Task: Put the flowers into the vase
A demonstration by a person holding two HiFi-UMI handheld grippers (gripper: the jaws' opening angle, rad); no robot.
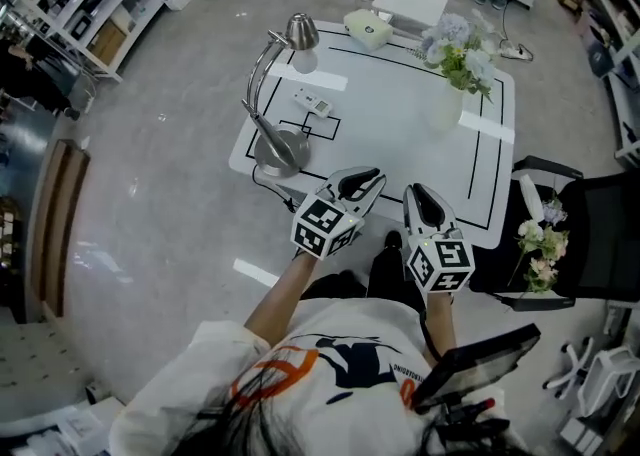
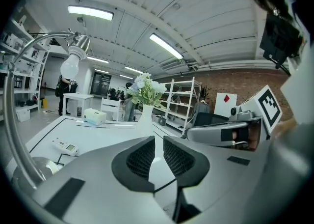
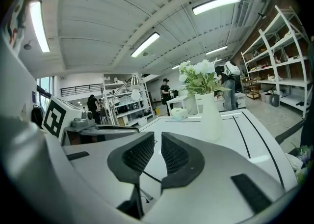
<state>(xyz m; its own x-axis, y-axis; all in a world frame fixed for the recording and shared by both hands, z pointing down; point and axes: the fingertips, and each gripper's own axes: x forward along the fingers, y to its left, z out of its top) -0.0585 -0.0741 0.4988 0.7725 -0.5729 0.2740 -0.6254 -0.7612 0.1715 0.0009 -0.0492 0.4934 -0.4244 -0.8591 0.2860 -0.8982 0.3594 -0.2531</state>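
A white vase [image 1: 445,109] stands at the table's far right with a bunch of white and pale blue flowers [image 1: 460,49] in it. More loose flowers [image 1: 540,244] lie on a black chair to the right of the table. My left gripper [image 1: 365,179] and right gripper [image 1: 422,194] hover side by side over the table's near edge. Both point toward the vase. In the left gripper view the left gripper [image 2: 158,142] shows a narrow gap with nothing in it, the vase [image 2: 145,117] far ahead. The right gripper [image 3: 157,138] looks the same, with the vase [image 3: 212,117] ahead to the right.
A white table [image 1: 400,134] has black lines marked on it. On it stand a chrome desk lamp [image 1: 275,94] at the left, a small white device [image 1: 313,102] and a pale box [image 1: 367,29] at the far edge. A black chair [image 1: 600,244] is at the right.
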